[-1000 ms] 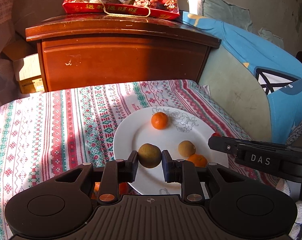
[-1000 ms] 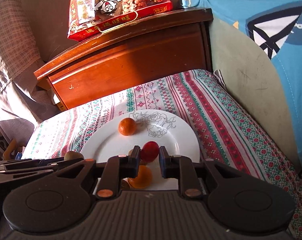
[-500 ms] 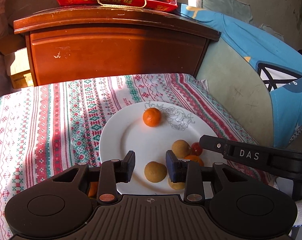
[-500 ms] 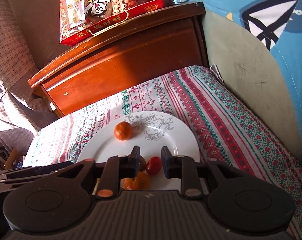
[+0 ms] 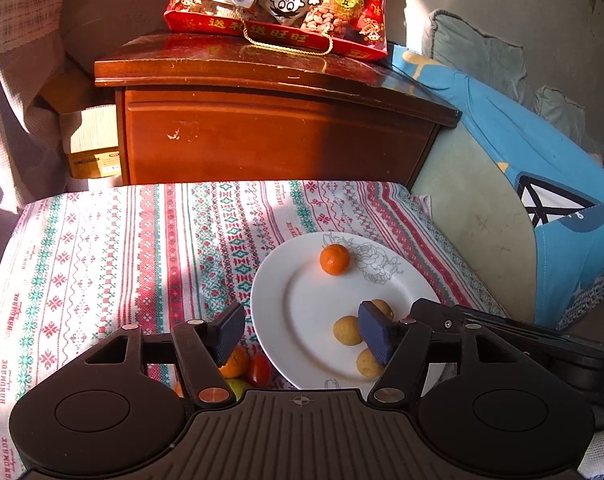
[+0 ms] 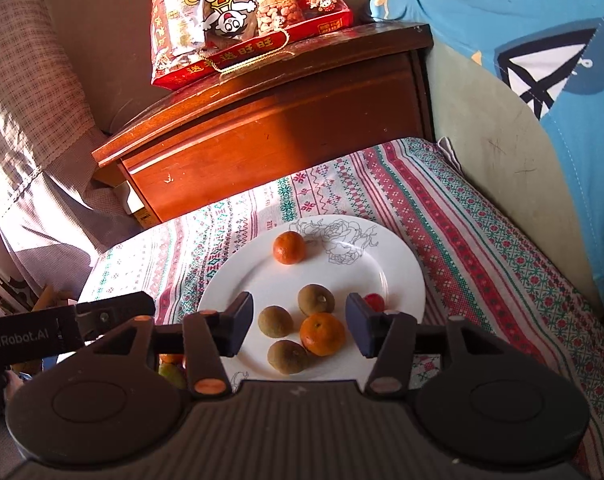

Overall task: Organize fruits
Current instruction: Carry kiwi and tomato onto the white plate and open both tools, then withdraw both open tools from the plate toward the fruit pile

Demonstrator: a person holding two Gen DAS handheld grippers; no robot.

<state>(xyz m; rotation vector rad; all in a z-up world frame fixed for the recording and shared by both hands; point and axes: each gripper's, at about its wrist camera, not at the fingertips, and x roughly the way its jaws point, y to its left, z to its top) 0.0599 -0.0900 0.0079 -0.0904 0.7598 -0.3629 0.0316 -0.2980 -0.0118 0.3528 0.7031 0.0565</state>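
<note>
Progress: the white plate [image 6: 398,264] carries most of the fruit. In the right wrist view it holds two mandarins, one at the far side [image 6: 288,247] and one just ahead of the right tool [image 6: 297,328], three brown longan-like fruits [image 6: 316,299] grouped between that tool's fingers, and a small red tomato [image 6: 374,301] behind its right finger. The jaws of the right tool are opening, half apart, and grip nothing. The jaws of the left tool [image 5: 302,334] are likewise opening, wider, and empty; the brown fruits lie on the plate beyond them.

Remaining: in the left wrist view, a mandarin [image 5: 235,360], a red tomato [image 5: 259,368] and a green fruit [image 5: 235,386] lie off the plate on the patterned cloth [image 5: 101,264], below the left finger of the left tool. By this judgement, these pieces await transfer
</note>
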